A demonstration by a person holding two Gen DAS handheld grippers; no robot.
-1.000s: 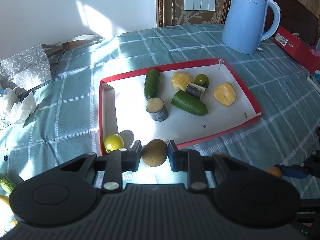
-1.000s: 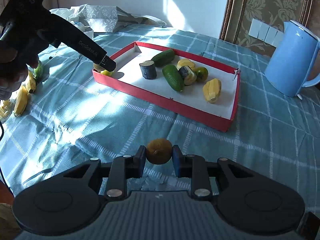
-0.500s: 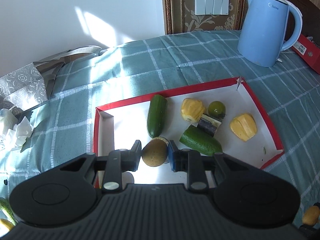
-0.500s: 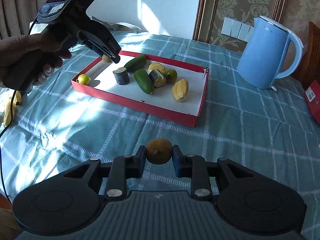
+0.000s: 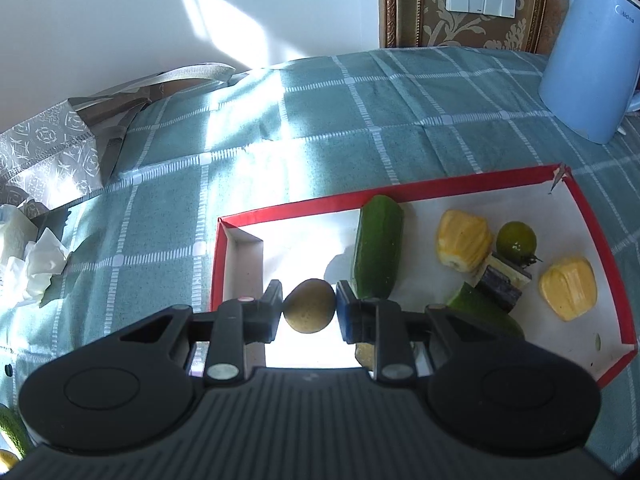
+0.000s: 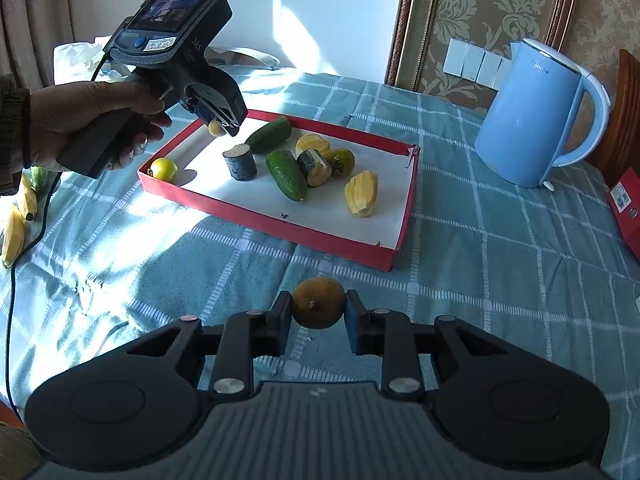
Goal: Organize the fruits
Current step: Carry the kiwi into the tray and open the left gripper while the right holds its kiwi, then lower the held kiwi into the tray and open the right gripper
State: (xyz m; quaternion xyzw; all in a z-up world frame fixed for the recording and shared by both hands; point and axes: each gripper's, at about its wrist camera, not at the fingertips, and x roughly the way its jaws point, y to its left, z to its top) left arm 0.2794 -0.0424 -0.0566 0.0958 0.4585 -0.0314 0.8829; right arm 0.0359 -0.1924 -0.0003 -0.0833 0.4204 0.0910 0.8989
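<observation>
At the bottom centre of the right wrist view, the right gripper point(image 6: 318, 312) is closed on a small round brown fruit point(image 6: 318, 303), held only by its two sides above the teal checked cloth of the bench point(image 6: 460, 248). It is well apart from the shallow red cardboard tray with white floor point(image 6: 280, 231). A round, smooth fruit held like this can roll out between the pads if the grip loosens or the hand tilts, and then it would roll across the cloth.

In the left wrist view, at lower centre, the left gripper point(image 5: 310, 312) holds a second brownish-green round fruit point(image 5: 310, 306), narrow and tight, above the near left part of the tray. If this one is let go from too high, I think it can bounce or roll into the dark green cucumber piece point(image 5: 378, 251) just beside it, or over the low red wall.

Further in the tray, at centre right, lie a yellow ridged fruit segment point(image 5: 464, 245), a small green round fruit point(image 5: 516, 237) and a dark-skinned cut piece point(image 5: 505, 281), close together. A rolling fruit could push them.

At the upper right stands the tall light blue electric kettle point(image 6: 528, 116), near the far corner of the tray. A wide swing of the right hand toward the tray could hit it.
</observation>
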